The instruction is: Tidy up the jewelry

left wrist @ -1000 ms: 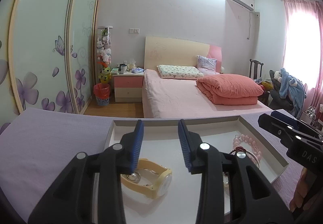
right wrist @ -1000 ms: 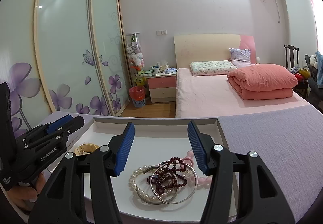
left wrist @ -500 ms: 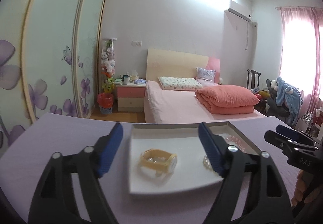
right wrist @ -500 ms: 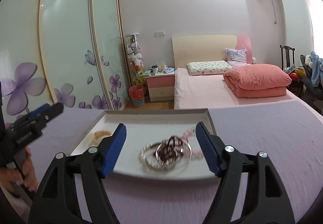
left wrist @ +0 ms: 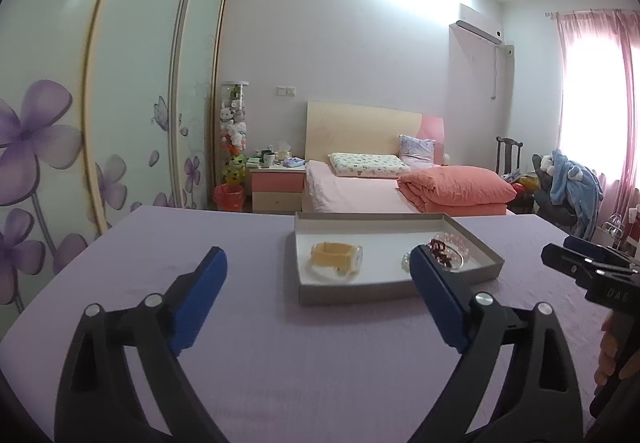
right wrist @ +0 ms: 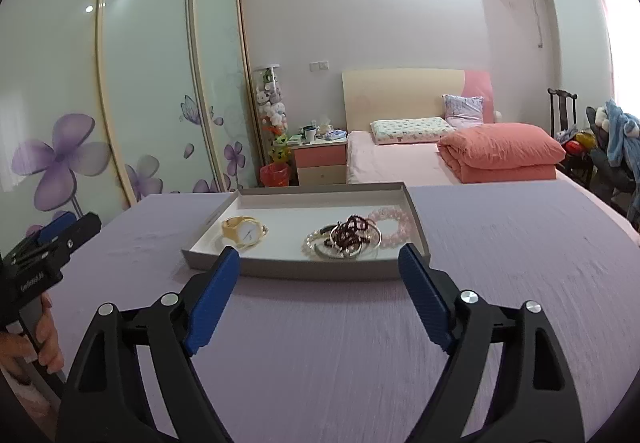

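A shallow grey tray (right wrist: 304, 267) (left wrist: 360, 293) lies on the purple tablecloth. In it a yellow watch (right wrist: 242, 231) (left wrist: 336, 257) sits at the left. At the right lie a dark red bead bracelet (right wrist: 352, 233) (left wrist: 440, 246), silver bangles (right wrist: 344, 249), a pearl bracelet (right wrist: 312, 241) and a pink bead bracelet (right wrist: 394, 225) (left wrist: 454, 241). My left gripper (left wrist: 318, 283) is open and empty, short of the tray's near edge. My right gripper (right wrist: 320, 275) is open and empty, just short of the tray. Each gripper shows at the other view's edge.
The purple cloth (right wrist: 340, 343) covers the table all round the tray. Beyond the table stand a pink bed (right wrist: 400, 159), a pink nightstand (right wrist: 320, 161), a red bin (right wrist: 274, 175) and sliding wardrobe doors with purple flowers (right wrist: 140, 83).
Both grippers have drawn back from over the tray toward me and opened wider. The jewelry lies in the tray as before.
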